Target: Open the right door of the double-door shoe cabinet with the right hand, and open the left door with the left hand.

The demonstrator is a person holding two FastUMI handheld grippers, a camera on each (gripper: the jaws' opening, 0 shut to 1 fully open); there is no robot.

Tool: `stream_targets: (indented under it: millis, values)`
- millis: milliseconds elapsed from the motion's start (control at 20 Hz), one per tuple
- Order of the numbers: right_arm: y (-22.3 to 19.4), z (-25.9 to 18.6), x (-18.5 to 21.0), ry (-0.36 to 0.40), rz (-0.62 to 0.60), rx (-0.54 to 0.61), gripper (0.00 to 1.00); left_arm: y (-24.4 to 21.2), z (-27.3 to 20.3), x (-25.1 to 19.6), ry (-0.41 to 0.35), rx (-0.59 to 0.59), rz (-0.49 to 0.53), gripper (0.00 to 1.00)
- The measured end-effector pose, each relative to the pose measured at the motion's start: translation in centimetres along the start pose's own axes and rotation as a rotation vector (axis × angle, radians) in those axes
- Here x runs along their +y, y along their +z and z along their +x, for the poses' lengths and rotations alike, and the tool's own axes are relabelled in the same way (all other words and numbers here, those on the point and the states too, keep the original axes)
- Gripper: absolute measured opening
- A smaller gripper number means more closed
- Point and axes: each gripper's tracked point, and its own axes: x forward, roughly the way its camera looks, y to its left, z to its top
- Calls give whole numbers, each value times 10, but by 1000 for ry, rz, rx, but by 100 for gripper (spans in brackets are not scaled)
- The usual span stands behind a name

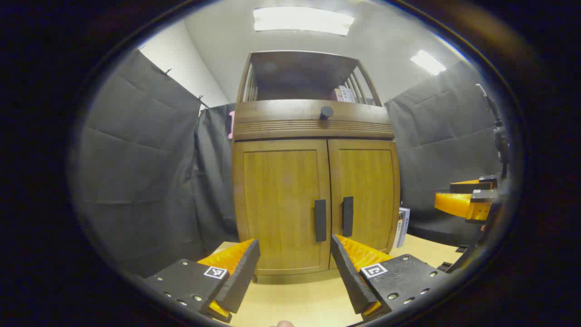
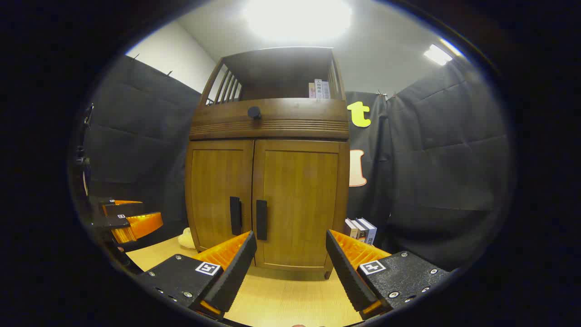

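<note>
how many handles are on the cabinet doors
2. One dark vertical bar handle sits on the left wooden door by the centre seam; the other bar handle sits on the right wooden door just across it. Both doors are closed.

Brown wooden cabinet [image 1: 313, 181], black handles [image 1: 320, 220].

Both gripper views low, near, facing the shared shoe cabinet [image 1: 313, 181] front; slightly offset sideways

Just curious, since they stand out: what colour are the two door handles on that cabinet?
Black. The handles on the cabinet show best in the left gripper view.
</note>
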Motion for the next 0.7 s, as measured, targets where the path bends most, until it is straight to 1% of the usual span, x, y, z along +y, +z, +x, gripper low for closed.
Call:
stream_targets:
  millis: [100,250,300,350,400,550,600,700]
  values:
    - [-2,3,10,18,-16,9,95,-1,-1,5,28,-1,-7,96]
    - [-1,8,28,55,-13,1,95,-7,-4,16,38,3,-19,96]
    - [-1,9,30,61,-17,0,95,-9,-6,18,37,4,-23,90]
    - [-2,9,32,63,-24,0,95,-8,-7,19,35,4,-27,90]
    - [-2,9,34,65,-31,1,95,-9,-6,19,35,4,-30,84]
    - [-5,9,39,85,-39,11,95,-7,-5,21,46,-5,-24,84]
    - [-3,10,39,81,-34,4,95,-6,-5,21,49,-9,-16,96]
    - [-4,11,38,80,-21,-3,95,-8,-5,18,41,-12,-13,96]
